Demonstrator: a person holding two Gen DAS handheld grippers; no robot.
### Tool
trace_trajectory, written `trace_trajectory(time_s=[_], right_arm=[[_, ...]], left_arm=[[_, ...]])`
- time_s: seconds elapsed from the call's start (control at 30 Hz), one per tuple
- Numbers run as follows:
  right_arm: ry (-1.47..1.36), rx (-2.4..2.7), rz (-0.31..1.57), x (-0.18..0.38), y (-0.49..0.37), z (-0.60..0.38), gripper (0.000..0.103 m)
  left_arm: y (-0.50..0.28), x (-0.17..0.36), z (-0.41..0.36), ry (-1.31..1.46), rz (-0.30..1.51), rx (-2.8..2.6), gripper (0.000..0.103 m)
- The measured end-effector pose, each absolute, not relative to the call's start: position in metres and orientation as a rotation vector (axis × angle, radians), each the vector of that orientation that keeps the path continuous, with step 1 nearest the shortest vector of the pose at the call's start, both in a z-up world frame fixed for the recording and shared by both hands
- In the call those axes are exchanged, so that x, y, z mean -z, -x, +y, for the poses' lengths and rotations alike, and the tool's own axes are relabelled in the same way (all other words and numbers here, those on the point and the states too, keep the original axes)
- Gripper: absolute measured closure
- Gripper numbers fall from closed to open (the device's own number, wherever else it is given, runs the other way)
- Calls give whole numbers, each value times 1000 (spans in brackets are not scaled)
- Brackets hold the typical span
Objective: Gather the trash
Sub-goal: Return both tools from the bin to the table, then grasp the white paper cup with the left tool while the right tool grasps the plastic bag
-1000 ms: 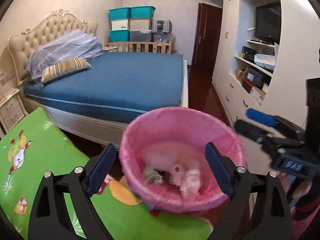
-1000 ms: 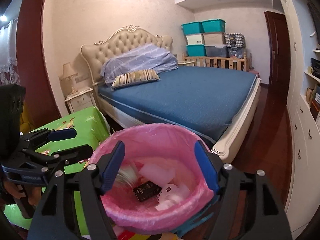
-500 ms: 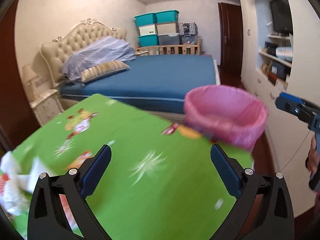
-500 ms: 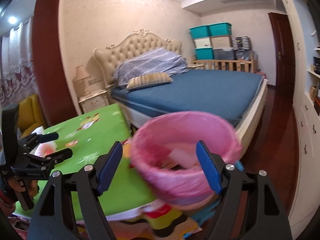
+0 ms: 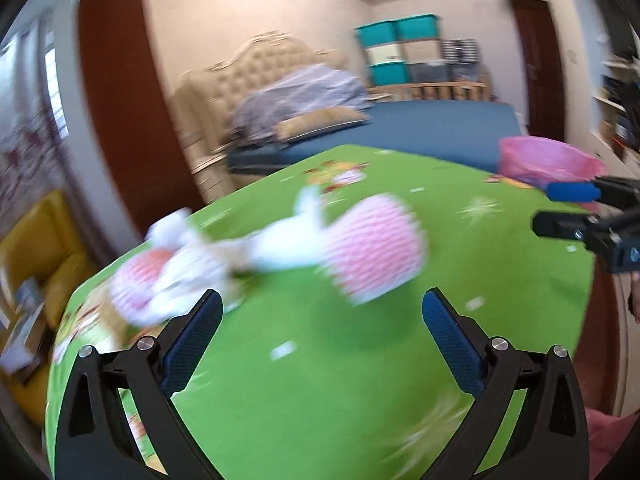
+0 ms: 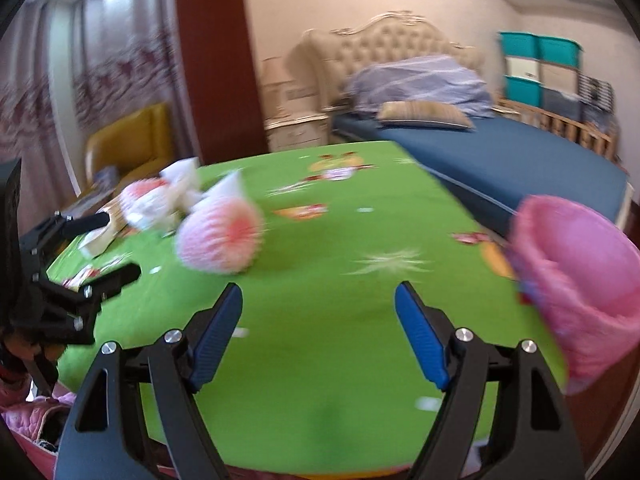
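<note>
Trash lies on the green tablecloth (image 5: 360,380): a pink-and-white foam net (image 5: 374,248), a crumpled white tissue (image 5: 288,240) beside it, and a second foam net (image 5: 156,280) further left. All of it is blurred. My left gripper (image 5: 320,336) is open and empty, just short of the nearer net. In the right wrist view the same net (image 6: 220,240) lies ahead to the left of my right gripper (image 6: 320,332), which is open and empty. The pink-lined bin (image 6: 580,280) stands at the table's right edge. The left gripper (image 6: 120,246) shows near the left pile.
Behind the table (image 6: 360,240) stands a blue bed (image 6: 500,148) with a cream headboard, and a nightstand (image 6: 296,132) beside it. A yellow chair (image 6: 132,140) and a red-brown pillar (image 6: 216,60) are at the left. Teal storage boxes (image 5: 396,48) are stacked at the back wall.
Both views have swung left from over the pink bin to the green table. The bin now sits at the right edge and the foam nets have come into view. The left jaws have widened.
</note>
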State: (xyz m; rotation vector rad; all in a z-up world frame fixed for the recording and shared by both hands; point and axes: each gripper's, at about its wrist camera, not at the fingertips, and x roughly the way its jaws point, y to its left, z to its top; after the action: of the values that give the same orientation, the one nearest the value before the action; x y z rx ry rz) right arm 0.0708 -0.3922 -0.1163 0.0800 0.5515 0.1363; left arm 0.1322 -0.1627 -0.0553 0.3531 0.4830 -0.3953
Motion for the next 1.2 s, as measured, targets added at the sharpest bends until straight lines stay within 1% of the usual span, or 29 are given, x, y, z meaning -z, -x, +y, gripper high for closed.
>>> trace_trajectory(time_s=[0.2,0.5,0.7,0.83,1.03,1.07,1.1,1.17,1.2], right_arm=[[-32,-249,574,112,-88,-329,27],[34,-410,634,110,-134,-247,27],[23,-416,689,110,-194,-209,27],[36,-383,719,112,-228,-191,27],[68,-377,731,112,-255,-167,26],[78,-374,733,113,-258,-163,24],[89,-372,735,115,-261,-160,23],[109,-362,736,118,-267,-155,21],[113,-354,737,121,-270,-154,21]], left_arm=[[-146,55,-74,-264,533,208,8],[-169,59,21,-142,645,46,8],[-192,66,45,-122,698,6,8],[-216,74,57,-60,761,-5,8],[-238,82,64,-28,805,-19,8],[-240,83,67,-24,803,-28,8],[-240,83,68,-24,799,-48,9],[-241,85,70,-34,801,-70,16],[-243,86,68,-40,810,-67,24]])
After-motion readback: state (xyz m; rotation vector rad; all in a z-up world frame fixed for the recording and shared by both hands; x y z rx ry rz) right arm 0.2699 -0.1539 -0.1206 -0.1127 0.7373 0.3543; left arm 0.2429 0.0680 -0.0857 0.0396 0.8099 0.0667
